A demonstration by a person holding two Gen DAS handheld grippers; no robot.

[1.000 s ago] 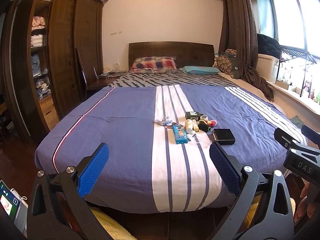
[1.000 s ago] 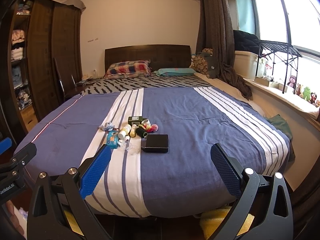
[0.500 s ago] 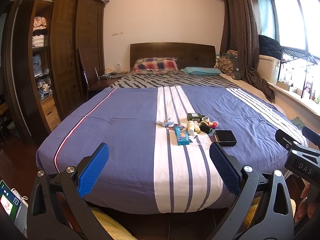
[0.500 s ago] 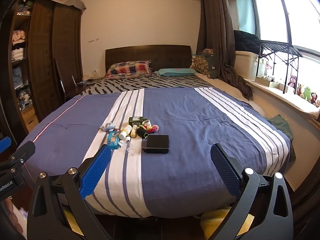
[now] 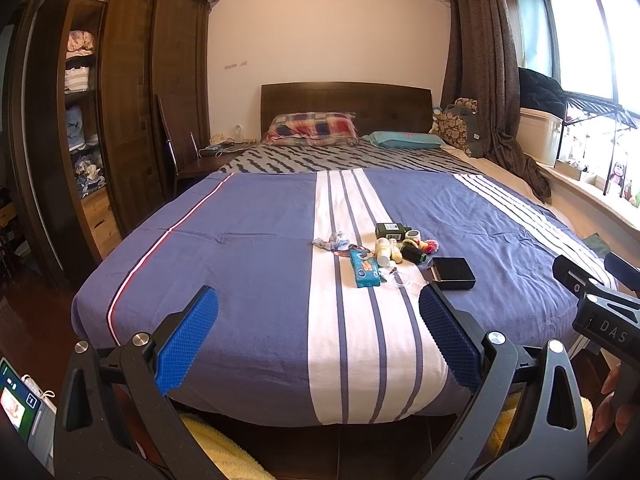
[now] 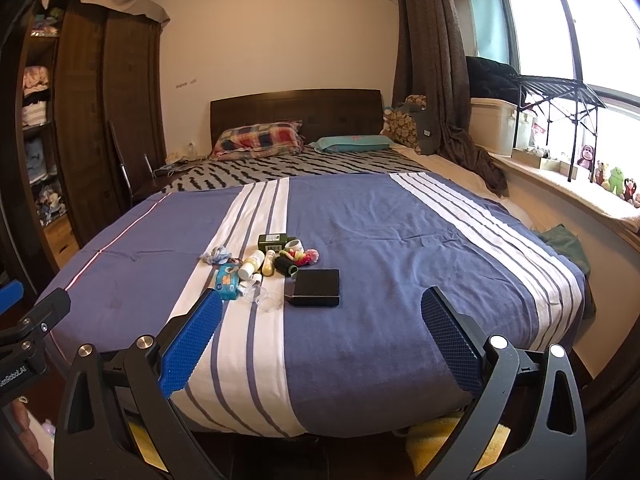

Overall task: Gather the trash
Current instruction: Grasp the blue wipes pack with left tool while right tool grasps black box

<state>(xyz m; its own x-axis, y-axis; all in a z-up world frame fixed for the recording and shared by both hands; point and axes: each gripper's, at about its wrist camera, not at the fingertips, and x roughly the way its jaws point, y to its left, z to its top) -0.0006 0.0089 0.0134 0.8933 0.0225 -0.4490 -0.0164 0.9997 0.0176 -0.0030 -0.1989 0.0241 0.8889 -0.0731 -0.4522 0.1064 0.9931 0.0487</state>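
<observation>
Left wrist: left gripper [image 5: 318, 330] spread wide, empty, at foot of bed [image 5: 248, 240], trash pile [image 5: 386, 254] mid-bed on white stripe, black box [image 5: 454, 273] beside it; right wrist: right gripper [image 6: 322, 336] likewise apart, empty, trash pile [image 6: 260, 266] ahead-left, well apart.

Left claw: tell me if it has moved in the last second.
Yes. The left claw has edged forward toward the bed; the headboard sits lower and larger in its view.

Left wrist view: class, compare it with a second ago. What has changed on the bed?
Only the view: it has eased slightly closer and rightward. The pile, with the blue wipes pack and black box, lies untouched. Both tools, left tool and right tool, stay open and empty.
</observation>
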